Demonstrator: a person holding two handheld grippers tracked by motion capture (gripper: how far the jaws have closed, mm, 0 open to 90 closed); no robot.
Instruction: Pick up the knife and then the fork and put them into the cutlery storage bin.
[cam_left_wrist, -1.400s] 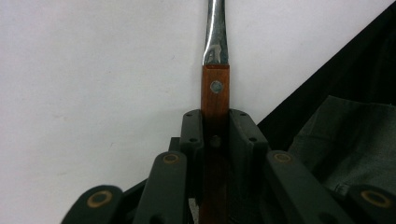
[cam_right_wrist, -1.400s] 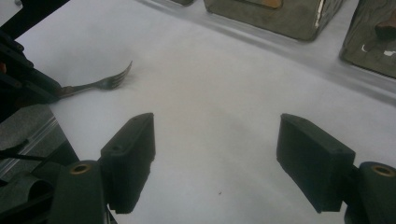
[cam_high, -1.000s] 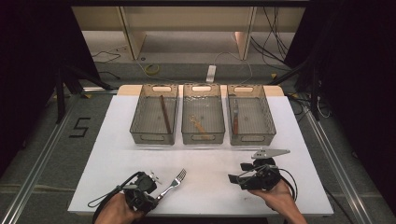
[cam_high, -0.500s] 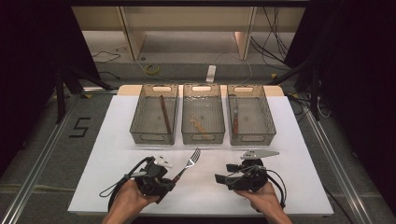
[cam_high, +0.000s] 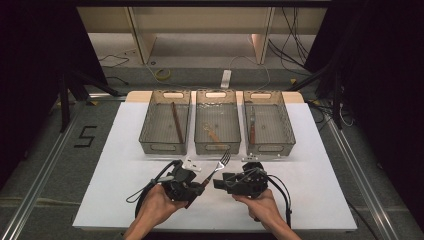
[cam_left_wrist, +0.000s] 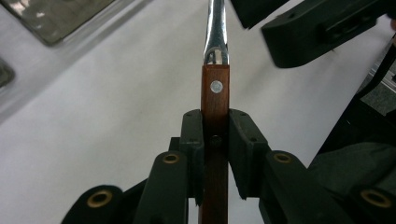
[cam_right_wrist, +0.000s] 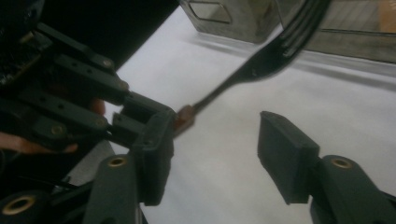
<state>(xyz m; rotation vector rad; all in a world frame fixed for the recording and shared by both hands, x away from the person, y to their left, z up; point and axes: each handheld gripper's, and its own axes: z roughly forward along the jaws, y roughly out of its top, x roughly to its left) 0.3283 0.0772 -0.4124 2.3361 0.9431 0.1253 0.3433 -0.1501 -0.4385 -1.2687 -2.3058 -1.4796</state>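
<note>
A fork (cam_high: 220, 163) with a brown wooden handle (cam_left_wrist: 215, 100) is clamped by that handle in my left gripper (cam_high: 199, 183), which is shut on it. Its tines point up and away toward the middle bin. My right gripper (cam_high: 218, 181) faces it from the right, close to the handle end. Its jaws have just been closing but still stand apart. In the right gripper view the fork's neck (cam_right_wrist: 233, 77) crosses beyond the gap of the right gripper (cam_right_wrist: 217, 156), and no pad touches it. The right gripper's fingers (cam_left_wrist: 322, 28) show at the top right of the left gripper view.
Three mesh bins stand in a row at the back of the white table (cam_high: 320, 175). The left bin (cam_high: 162, 148) holds a brown stick, the middle bin (cam_high: 217, 149) a wooden utensil, and the right bin (cam_high: 270, 149) a brown-handled utensil. Cables trail from both grippers.
Both hands have come together toward the table's middle, the left moving right and lifting the fork, the right moving left. The right gripper's jaws have narrowed.
</note>
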